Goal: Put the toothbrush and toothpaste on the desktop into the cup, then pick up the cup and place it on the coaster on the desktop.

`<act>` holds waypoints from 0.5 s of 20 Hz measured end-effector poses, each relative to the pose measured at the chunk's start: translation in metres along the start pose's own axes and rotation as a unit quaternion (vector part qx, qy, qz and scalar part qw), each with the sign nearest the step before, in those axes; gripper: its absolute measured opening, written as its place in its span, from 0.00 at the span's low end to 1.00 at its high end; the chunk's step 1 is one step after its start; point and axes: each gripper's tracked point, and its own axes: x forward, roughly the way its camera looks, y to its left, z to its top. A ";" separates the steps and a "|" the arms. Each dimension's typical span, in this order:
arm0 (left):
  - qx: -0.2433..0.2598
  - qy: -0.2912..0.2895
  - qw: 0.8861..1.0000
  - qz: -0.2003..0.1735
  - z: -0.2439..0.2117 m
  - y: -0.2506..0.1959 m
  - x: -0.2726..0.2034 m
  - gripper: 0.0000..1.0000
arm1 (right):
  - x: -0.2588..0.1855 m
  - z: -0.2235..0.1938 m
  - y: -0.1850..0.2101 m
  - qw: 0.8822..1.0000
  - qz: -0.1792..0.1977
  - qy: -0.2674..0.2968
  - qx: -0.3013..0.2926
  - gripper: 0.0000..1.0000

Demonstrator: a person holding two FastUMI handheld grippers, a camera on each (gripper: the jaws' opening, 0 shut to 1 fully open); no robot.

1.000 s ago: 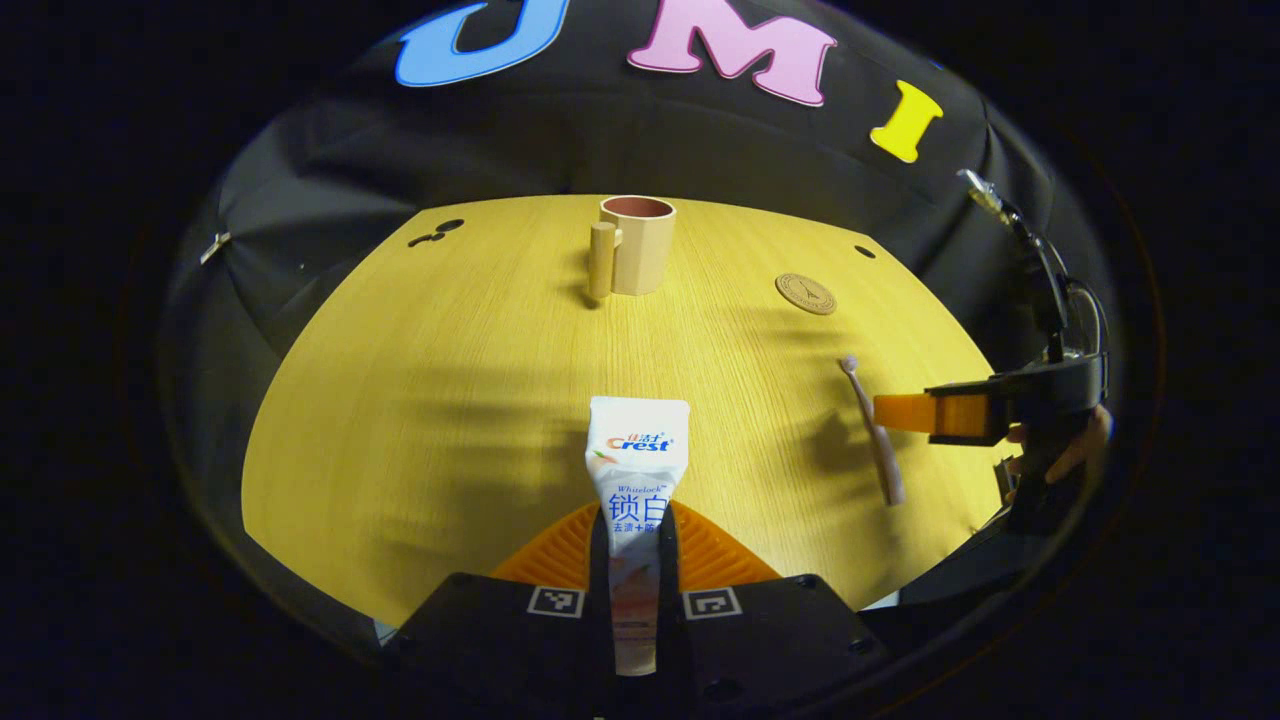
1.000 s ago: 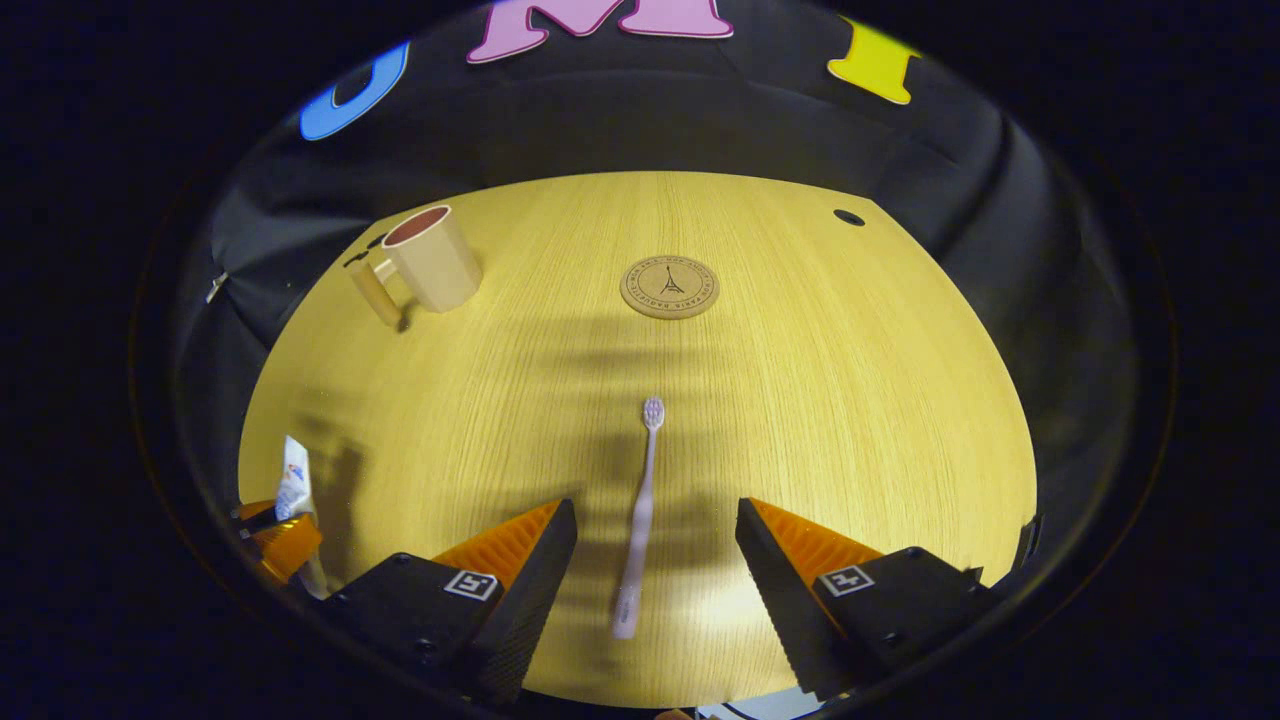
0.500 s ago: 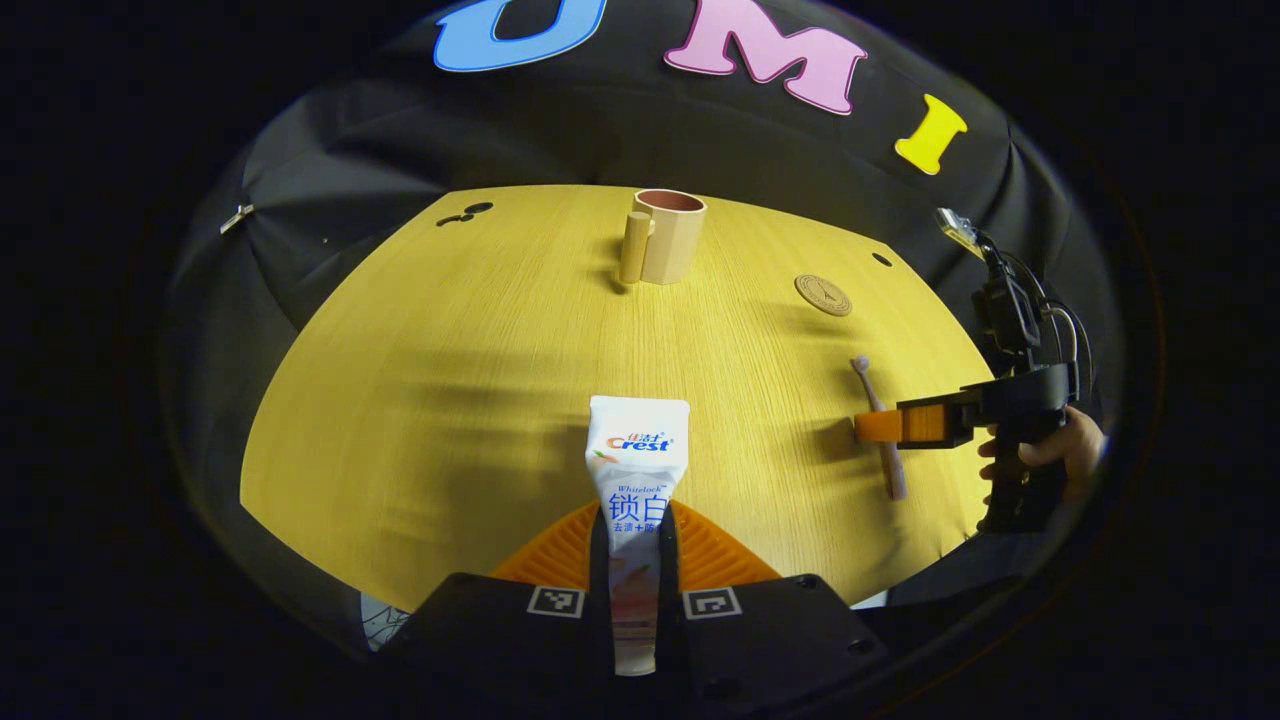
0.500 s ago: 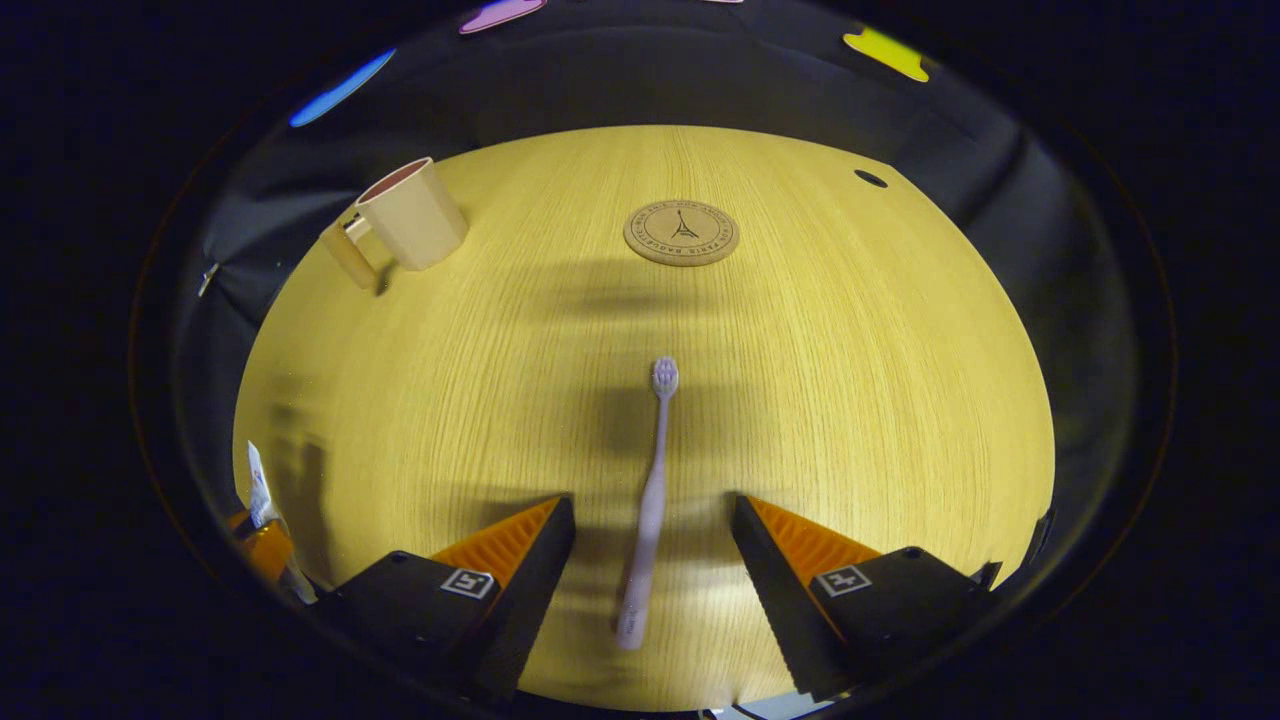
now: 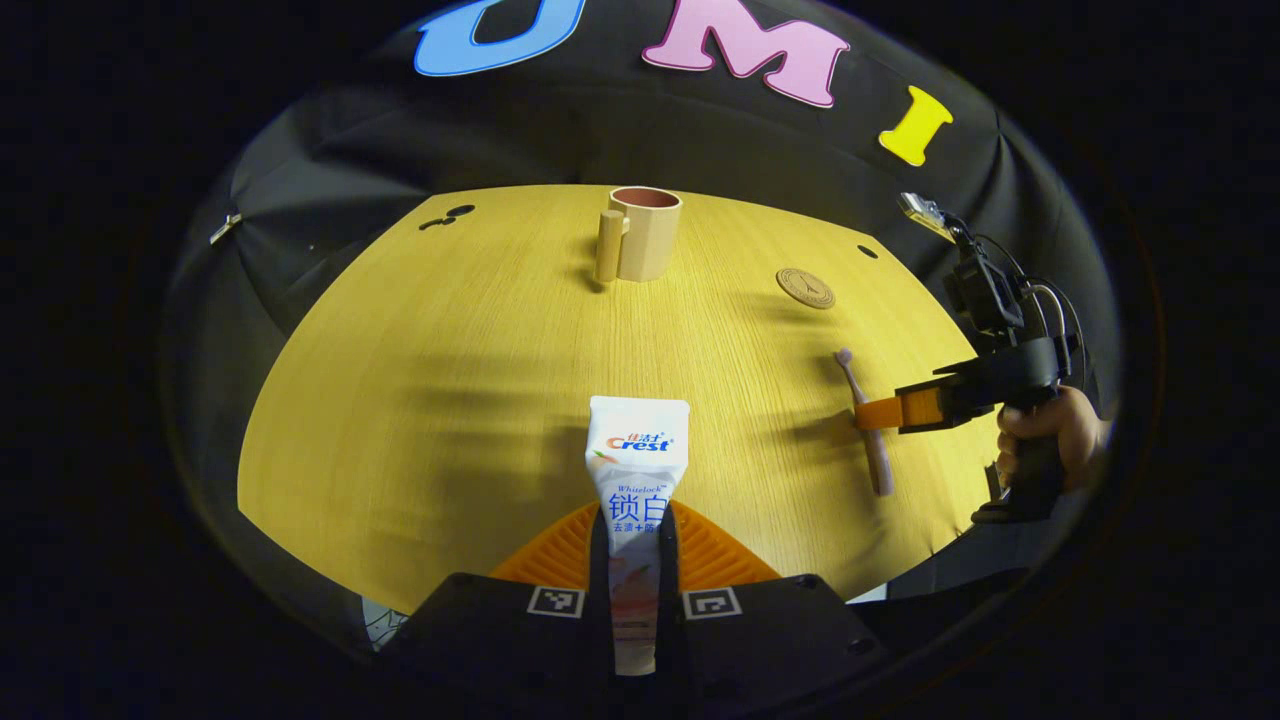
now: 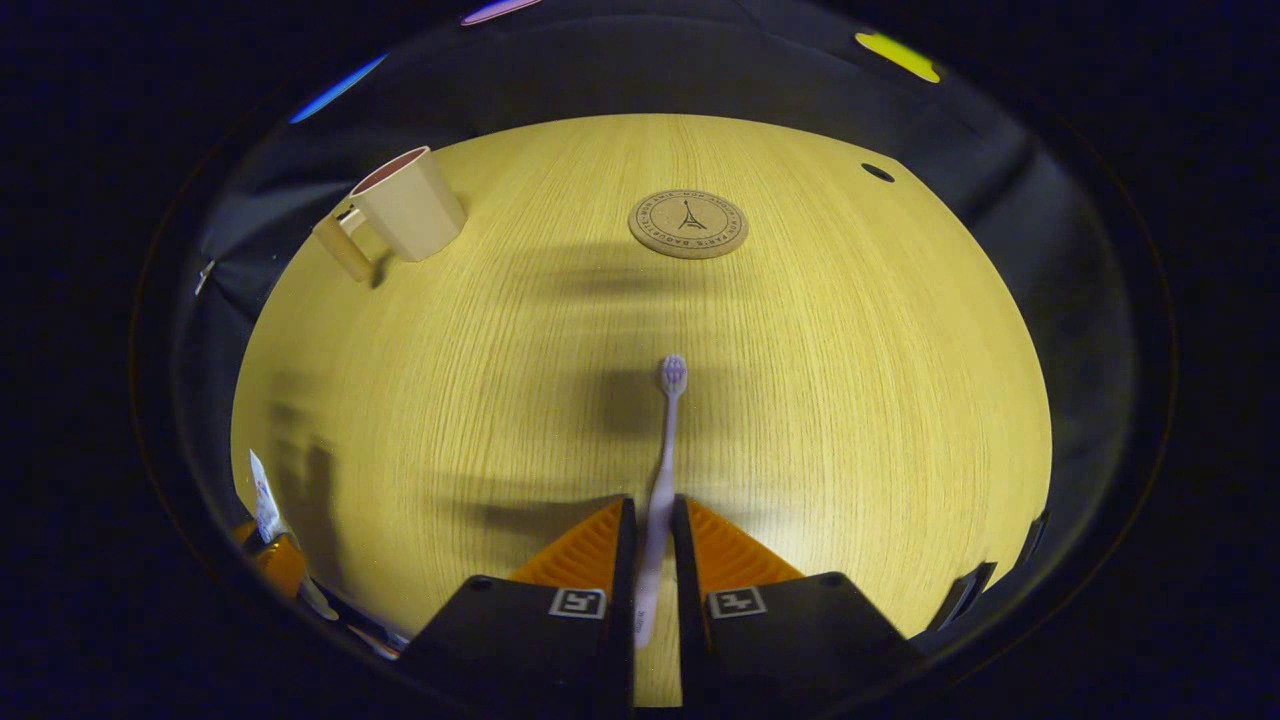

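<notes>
Open desktop (image 6: 850, 400) between toothbrush (image 6: 664, 450) and coaster (image 6: 688, 224); cup (image 6: 408, 204) well aside.

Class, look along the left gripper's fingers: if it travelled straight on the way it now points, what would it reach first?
Probably the cup. The left gripper, shut on the toothpaste, points over bare desktop almost at it; depth and height are uncertain, so it might pass over.

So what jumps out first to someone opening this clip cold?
Probably the white toothpaste tube, upright between the left gripper's orange fingers. Next, the right gripper closed on the toothbrush handle low over the yellow desktop. Farther back stand the beige cup and round coaster.
</notes>
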 end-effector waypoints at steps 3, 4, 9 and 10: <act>-0.006 0.003 1.000 0.001 0.000 -0.002 -0.002 0.22 | -0.001 -0.003 0.002 0.999 0.025 0.004 -0.031 0.06; -0.010 0.004 1.000 0.002 0.000 -0.002 -0.002 0.21 | -0.001 -0.004 0.003 0.999 0.033 0.005 -0.041 0.06; -0.041 -0.001 0.999 0.007 0.008 -0.002 -0.003 0.22 | -0.003 -0.008 0.000 0.997 0.058 0.020 -0.039 0.06; -0.046 -0.007 0.999 0.013 0.013 0.000 -0.003 0.17 | -0.004 -0.007 -0.004 0.997 0.063 0.023 -0.034 0.06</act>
